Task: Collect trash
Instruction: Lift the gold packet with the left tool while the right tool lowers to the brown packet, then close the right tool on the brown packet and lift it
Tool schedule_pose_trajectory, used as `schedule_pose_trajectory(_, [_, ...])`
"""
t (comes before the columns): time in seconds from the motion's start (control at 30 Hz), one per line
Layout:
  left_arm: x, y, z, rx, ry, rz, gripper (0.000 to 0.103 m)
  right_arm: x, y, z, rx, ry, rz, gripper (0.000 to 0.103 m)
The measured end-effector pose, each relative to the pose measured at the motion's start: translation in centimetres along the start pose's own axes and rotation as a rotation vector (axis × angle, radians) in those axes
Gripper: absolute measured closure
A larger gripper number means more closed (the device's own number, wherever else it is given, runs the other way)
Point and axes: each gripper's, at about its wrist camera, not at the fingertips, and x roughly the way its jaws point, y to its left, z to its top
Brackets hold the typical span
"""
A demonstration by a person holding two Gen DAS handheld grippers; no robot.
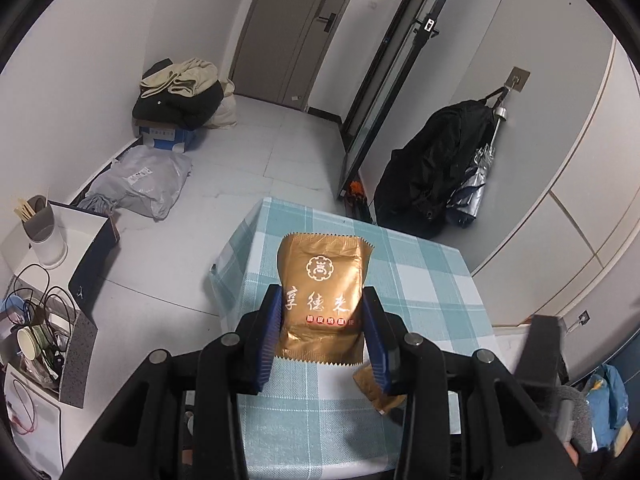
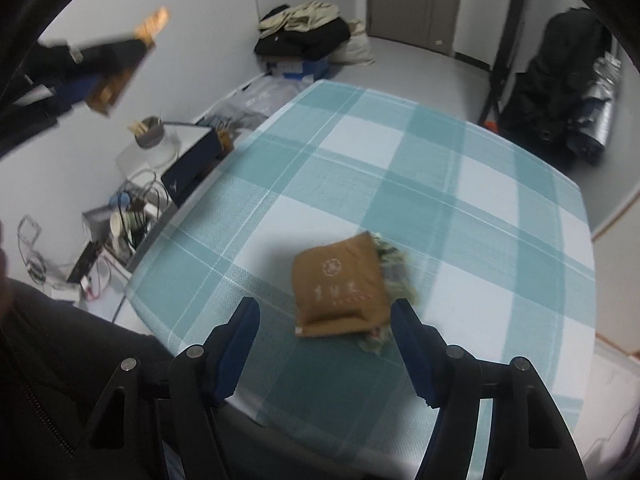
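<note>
Left claw (image 1: 323,322) clamps the gold packet (image 1: 322,280) while the right claw (image 2: 325,320), jaws apart, straddles a second gold packet (image 2: 340,286) whose slick foil could squirt out forward if pinched off-centre.

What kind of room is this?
Probably the entry area of a small flat: a grey door, a coat and umbrella hanging on a wall hook, and a table with a checked cloth.

Home entryway: checked tablecloth (image 1: 420,280) on table, coat and umbrella (image 1: 476,184) on wall hook, clothes pile (image 1: 180,92) by door (image 1: 292,32).
</note>
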Motion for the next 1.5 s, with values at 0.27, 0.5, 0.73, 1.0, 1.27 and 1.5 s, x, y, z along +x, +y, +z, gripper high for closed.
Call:
schedule_pose_trajectory(0.27, [-0.3,0.0,-0.1,0.008,-0.001,-0.012,0.069,2.6,0.9,0.0,-0.063,0.032,-0.106,0.043])
schedule_pose_trajectory(0.5, [-0.3,0.2,0.0,0.004,0.007,-0.009,0.069,3.3,0.6,0.3,-0.062,0.040,-0.120,0.055])
schedule_pose_trajectory(0.73, [-0.1,0.3,-0.1,-0.003,0.016,-0.002,0.069,2.9,-0.2,0.3,-0.022,0.036,-0.102,0.095])
schedule_pose_trajectory(1.0, [-0.1,0.3,-0.2,-0.007,0.017,0.001,0.069,1.5,-2.3,0.4,0.093,-0.004,-0.030,0.102])
schedule_pose_trajectory(1.27, [-0.3,0.5,-0.3,-0.031,0.014,0.005,0.069,0.9,-2.5,0.2,0.130,-0.009,0.078,0.097])
schedule_pose_trajectory(1.5, [-0.2,1.1,-0.1,-0.076,0.016,-0.006,0.069,2.0,-2.1,0.6,0.187,0.020,0.109,0.051])
